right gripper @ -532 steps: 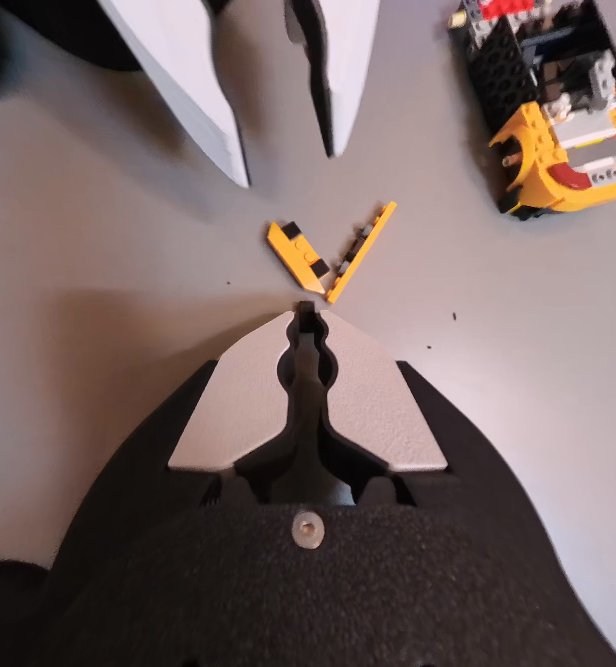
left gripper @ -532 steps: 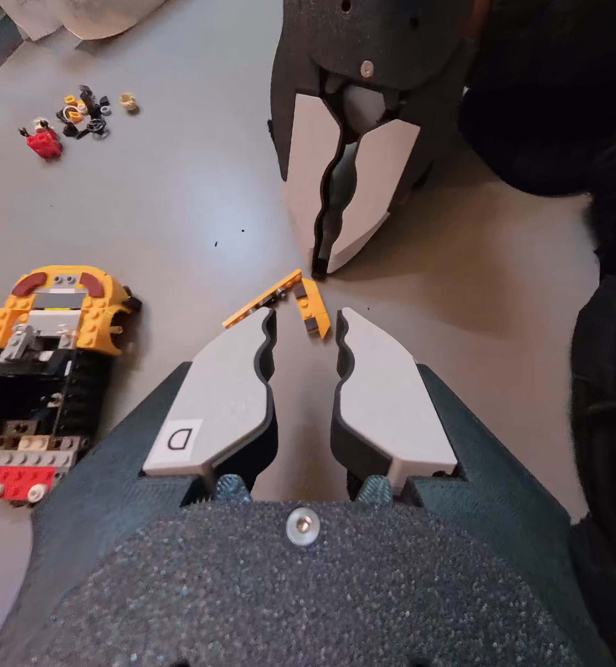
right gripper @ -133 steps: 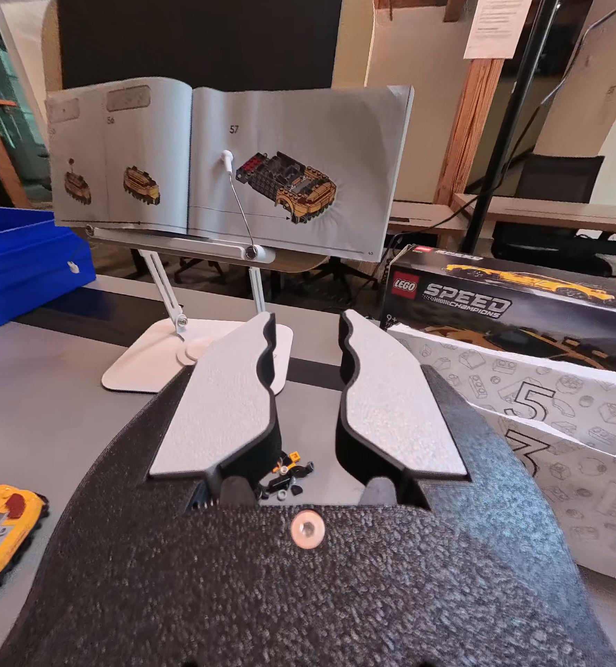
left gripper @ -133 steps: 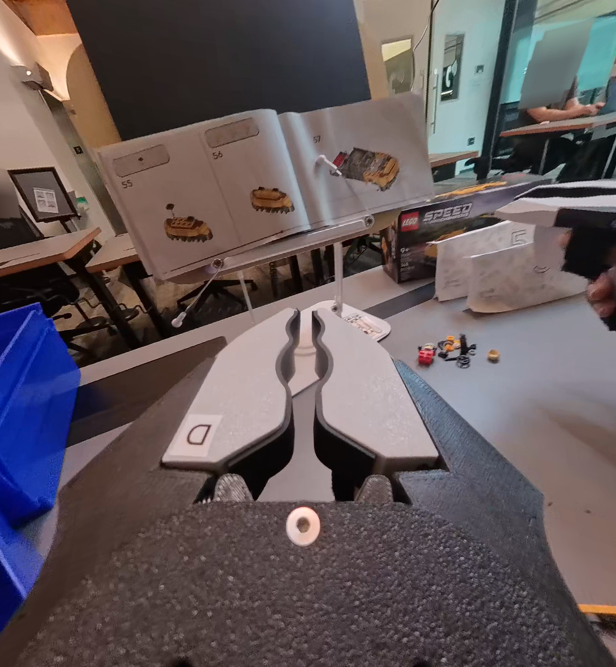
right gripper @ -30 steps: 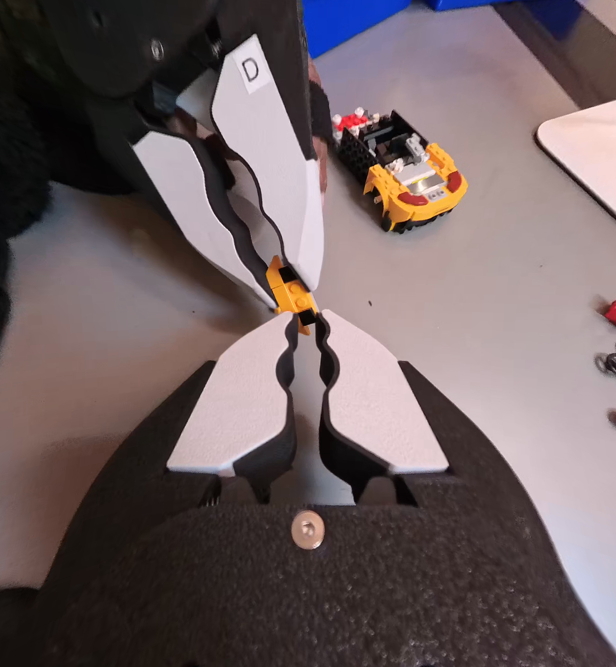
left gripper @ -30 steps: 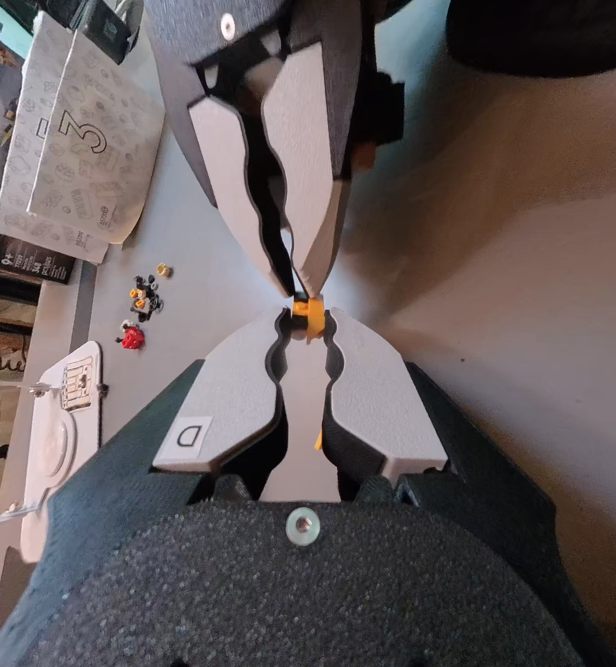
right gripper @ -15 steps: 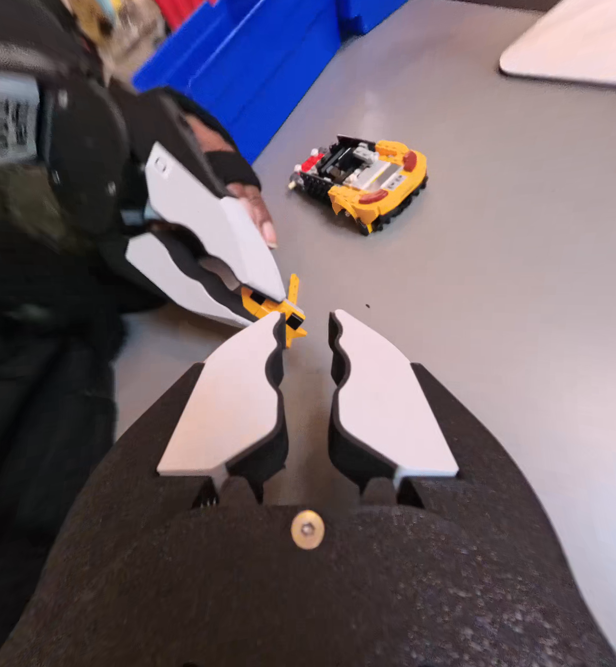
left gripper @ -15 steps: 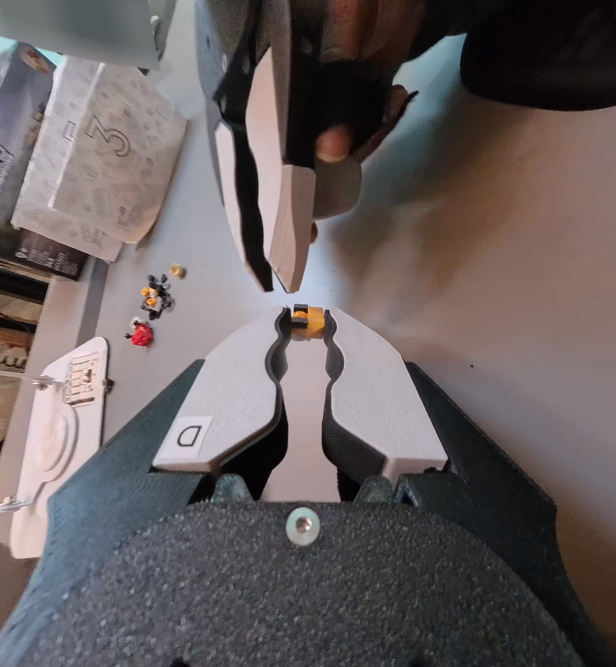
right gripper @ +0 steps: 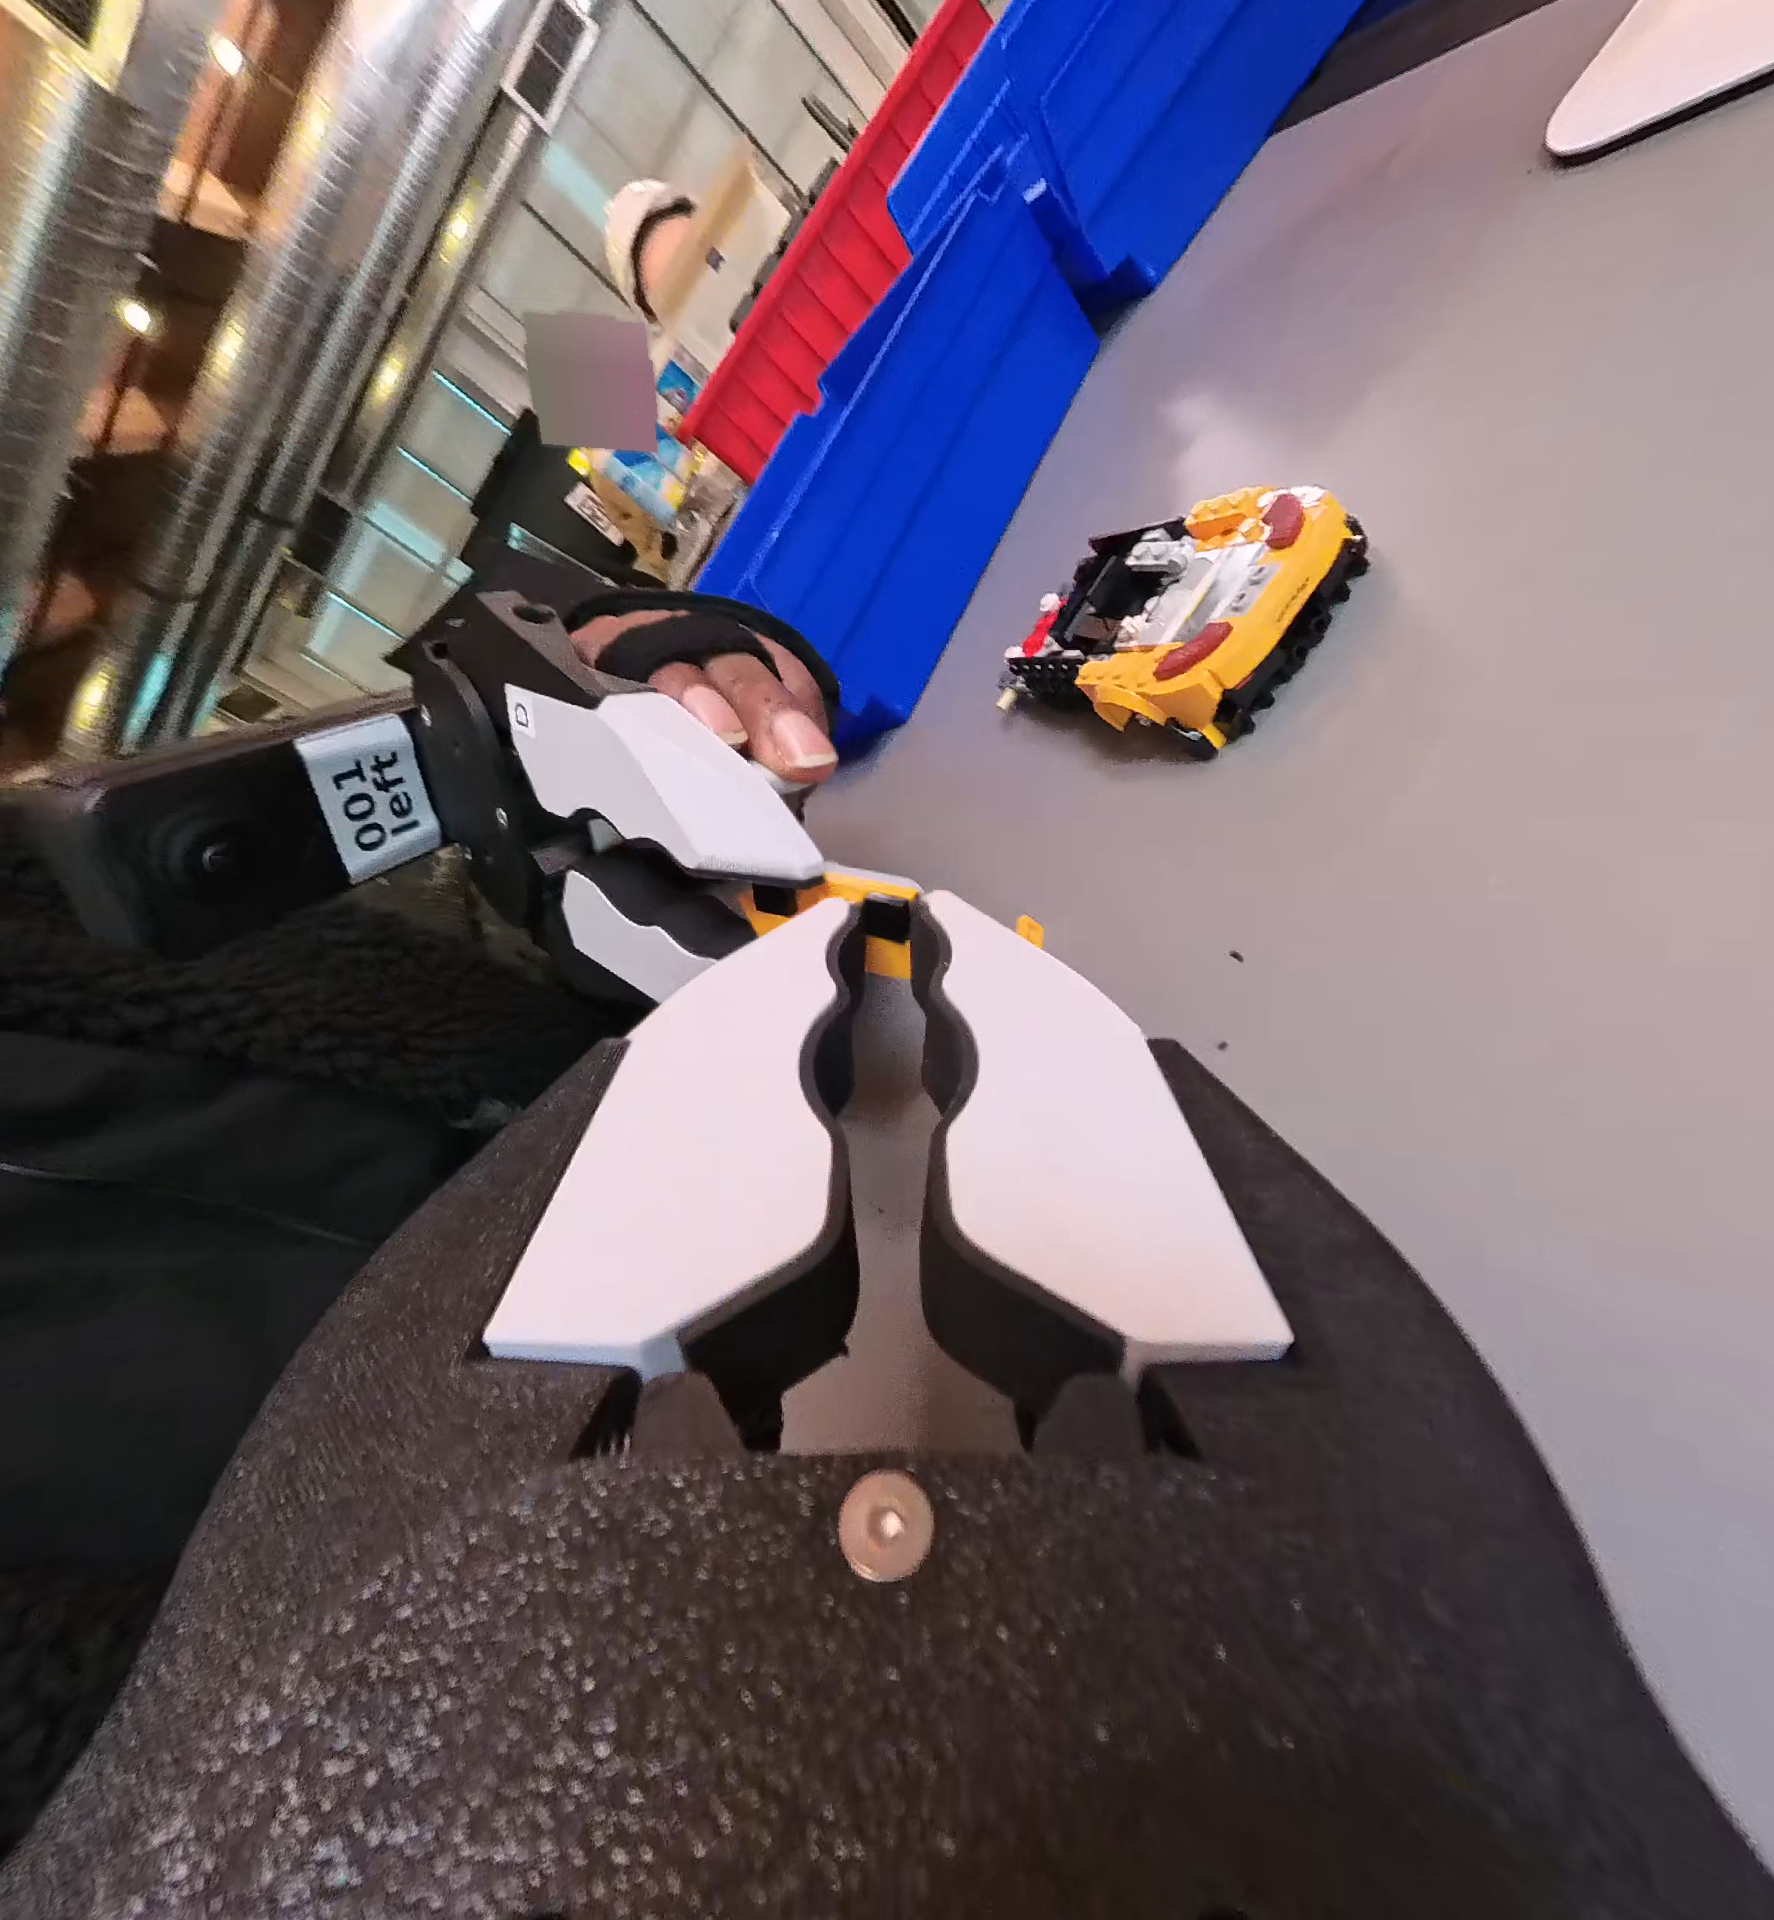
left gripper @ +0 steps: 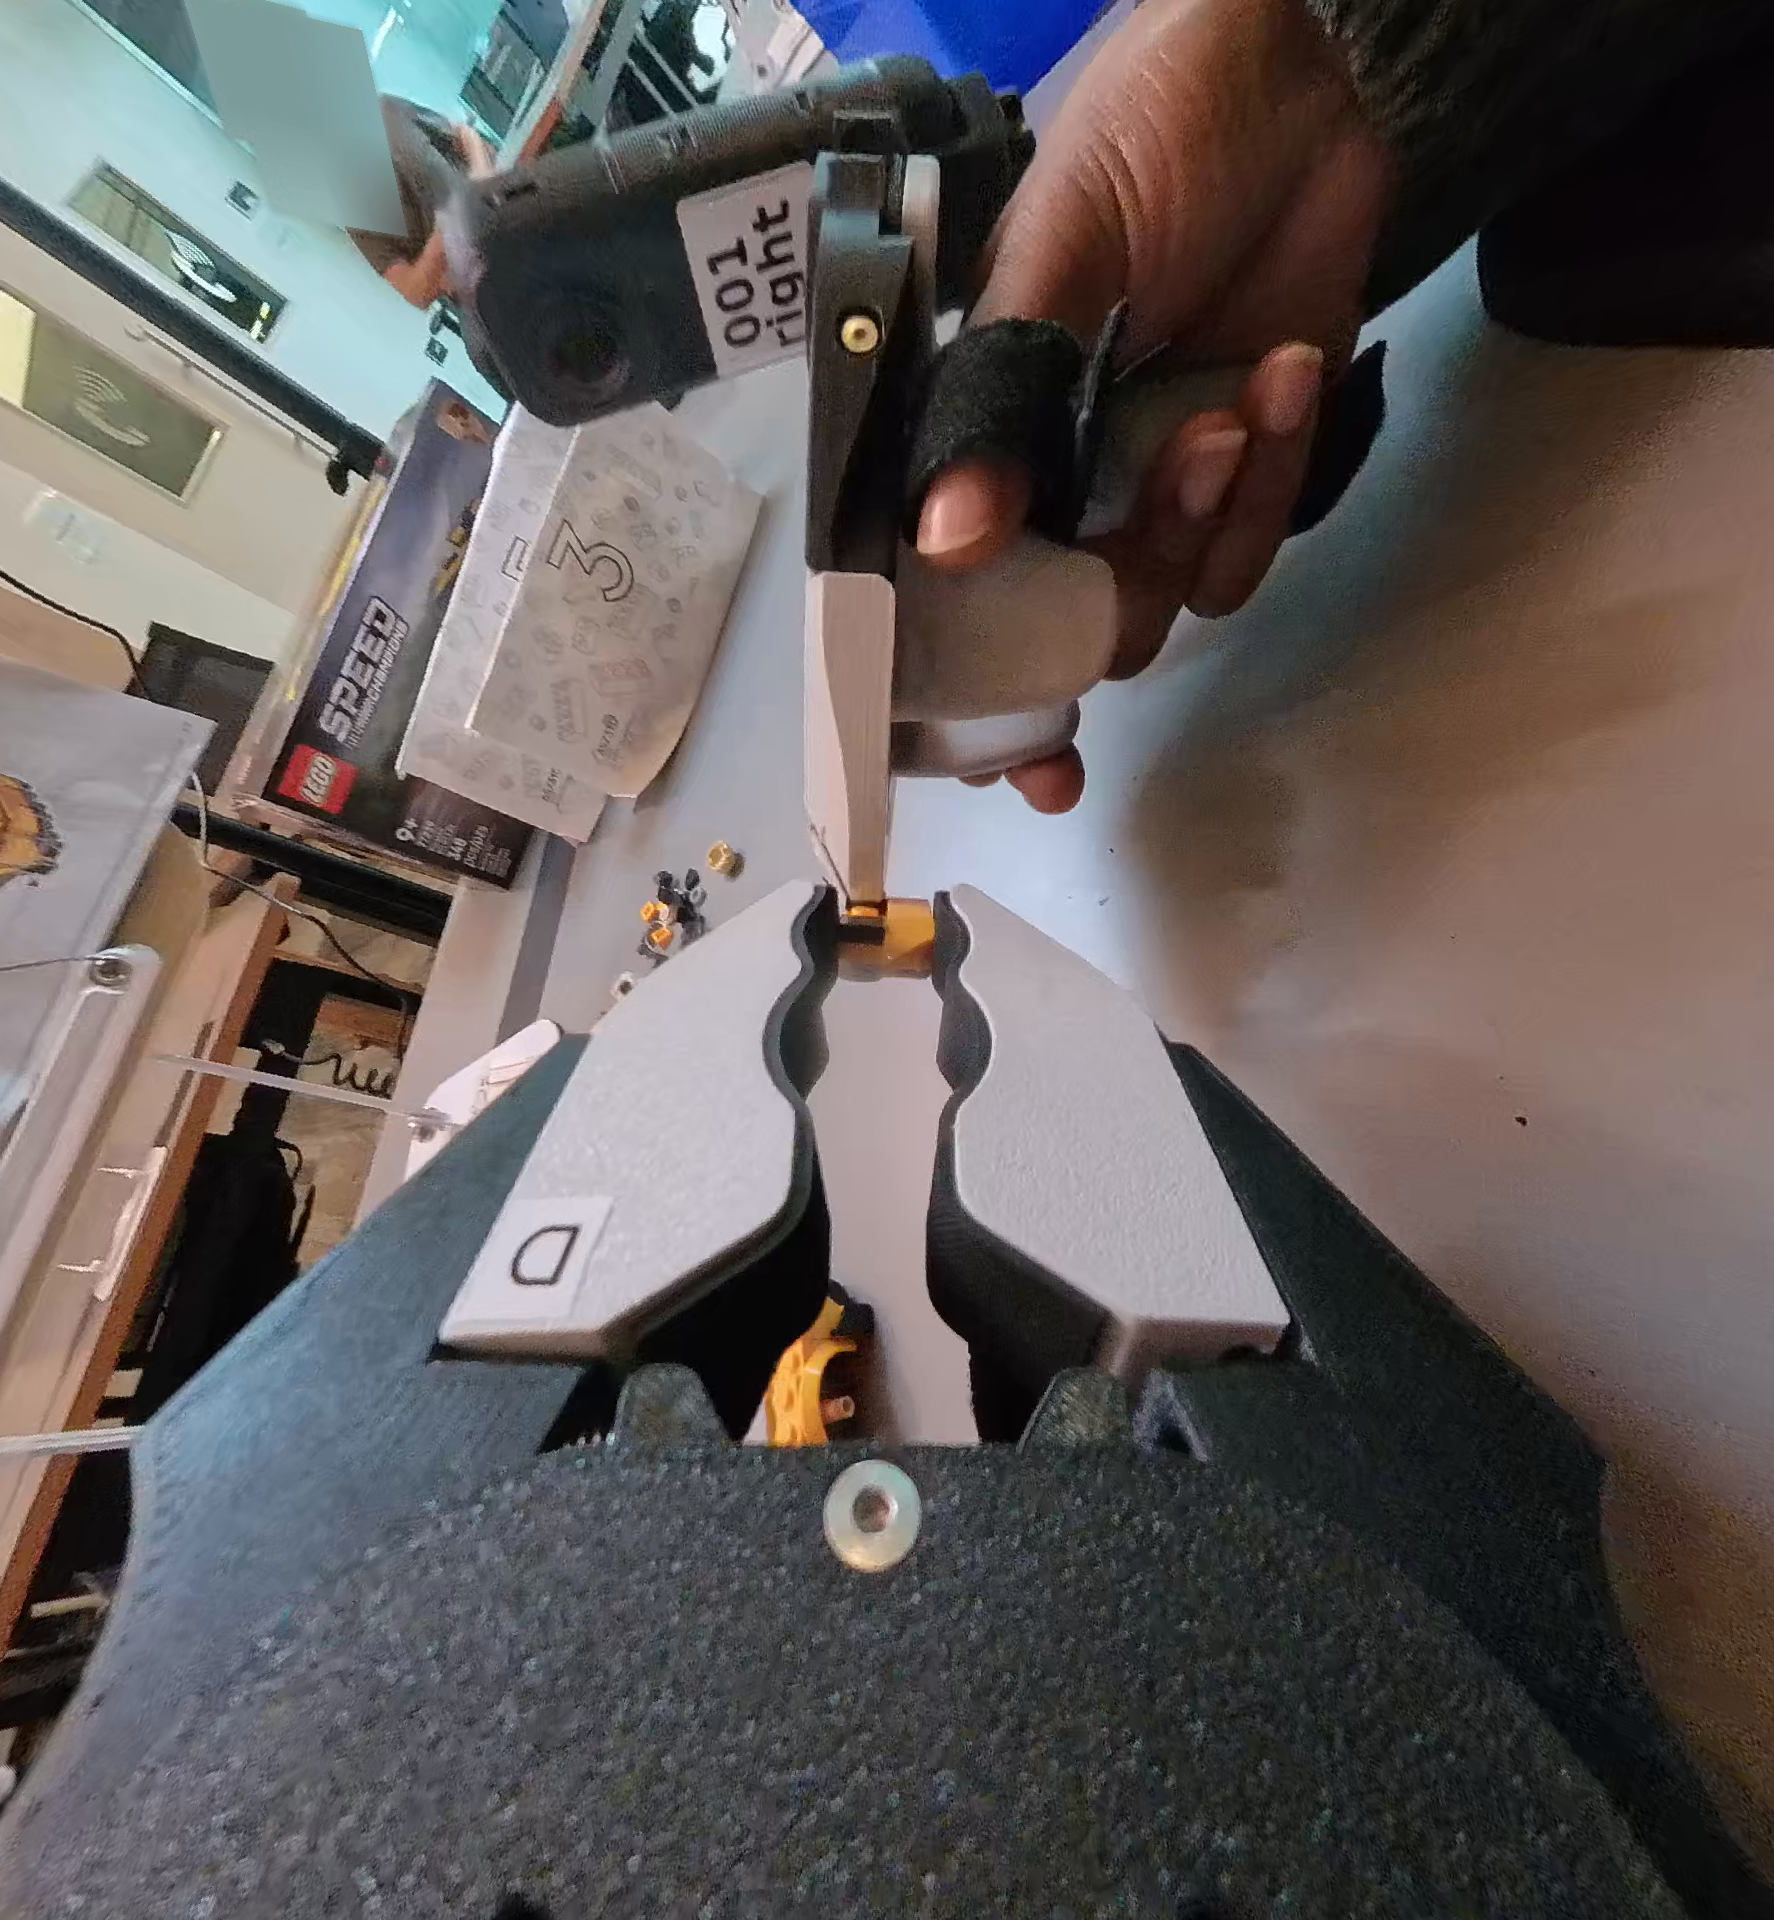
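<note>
In the left wrist view the left gripper [left gripper: 880, 928] clamps a small yellow brick piece [left gripper: 893, 940] between its tips, as it did half a second ago. The right gripper [left gripper: 855, 883], then apart from it, now comes edge-on from ahead and touches the piece's black end; only here do a box [left gripper: 363, 717] and loose small parts [left gripper: 677, 902] show left of the tips. In the right wrist view the right gripper [right gripper: 888, 925] has narrowed from a wider stance onto the piece's black-and-yellow end [right gripper: 885, 940], so both grippers grip one assembly above the surface [right gripper: 1485, 935]. A half-built yellow car [right gripper: 1195, 613] and blue bins [right gripper: 924, 416] lie beyond.
</note>
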The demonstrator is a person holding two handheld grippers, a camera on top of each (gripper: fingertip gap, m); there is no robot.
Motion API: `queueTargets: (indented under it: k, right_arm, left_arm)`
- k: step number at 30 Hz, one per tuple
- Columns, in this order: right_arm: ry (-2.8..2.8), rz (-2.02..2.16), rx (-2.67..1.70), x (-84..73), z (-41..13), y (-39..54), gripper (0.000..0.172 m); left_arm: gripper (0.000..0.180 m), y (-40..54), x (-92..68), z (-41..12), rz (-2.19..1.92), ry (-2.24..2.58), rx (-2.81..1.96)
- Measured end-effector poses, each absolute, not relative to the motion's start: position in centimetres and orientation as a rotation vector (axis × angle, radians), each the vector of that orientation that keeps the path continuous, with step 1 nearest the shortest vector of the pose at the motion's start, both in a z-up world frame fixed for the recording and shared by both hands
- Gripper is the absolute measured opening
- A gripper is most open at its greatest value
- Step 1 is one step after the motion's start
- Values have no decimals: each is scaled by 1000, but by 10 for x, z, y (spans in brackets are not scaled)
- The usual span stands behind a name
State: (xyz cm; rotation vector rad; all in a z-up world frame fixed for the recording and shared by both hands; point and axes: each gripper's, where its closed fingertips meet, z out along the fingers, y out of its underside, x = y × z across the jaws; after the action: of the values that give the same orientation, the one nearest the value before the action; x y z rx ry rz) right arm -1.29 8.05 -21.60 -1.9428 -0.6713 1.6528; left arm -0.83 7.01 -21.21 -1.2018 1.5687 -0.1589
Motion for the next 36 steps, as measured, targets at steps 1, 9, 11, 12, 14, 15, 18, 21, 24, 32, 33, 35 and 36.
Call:
queueTargets:
  k: [1,9,11,12,14,15,18,21,24,32,33,35,36]
  right_arm:
    - [-662,1673,-1930,-13,-214,80,8]
    - [-641,1824,-1855,-17,-202,71,8]
    - [-647,1842,-1821,-17,-198,70,7]
    - [-659,1836,-1804,-17,-197,69,7]
    - [-680,1803,-1770,-17,-193,70,6]
    - [-685,1787,-1756,-17,-191,71,6]
    - [-702,1730,-1724,-16,-188,72,5]
    - [-709,1644,-1683,-10,-183,78,0]
    - [-846,1452,-1655,-15,-183,72,0]
    - [-861,1449,-1695,-15,-191,76,26]
    - [-918,1426,-1651,-14,-190,73,27]
    - [-1101,1308,-1548,-10,-191,64,31]
    - [-1176,1242,-1509,-10,-194,60,32]
  left_arm:
    - [17,69,-8,-210,-159,1564,-1188]
    - [17,57,-4,-195,-183,1549,-1073]
    - [17,55,-4,-190,-210,1533,-1060]
    - [17,55,-4,-188,-223,1524,-1060]
    - [17,56,-5,-184,-256,1495,-1069]
    - [17,56,-5,-182,-281,1479,-1079]
    - [17,59,-7,-179,-346,1439,-1119]
    - [17,64,-9,-180,-424,1404,-1207]
    - [17,66,-9,-181,-471,1378,-1244]
    - [17,63,-9,-182,-577,1377,-1268]
    - [17,60,-8,-181,-653,1369,-1284]
    - [17,55,-9,-178,-823,1345,-1321]
    - [17,52,-10,-176,-904,1335,-1330]
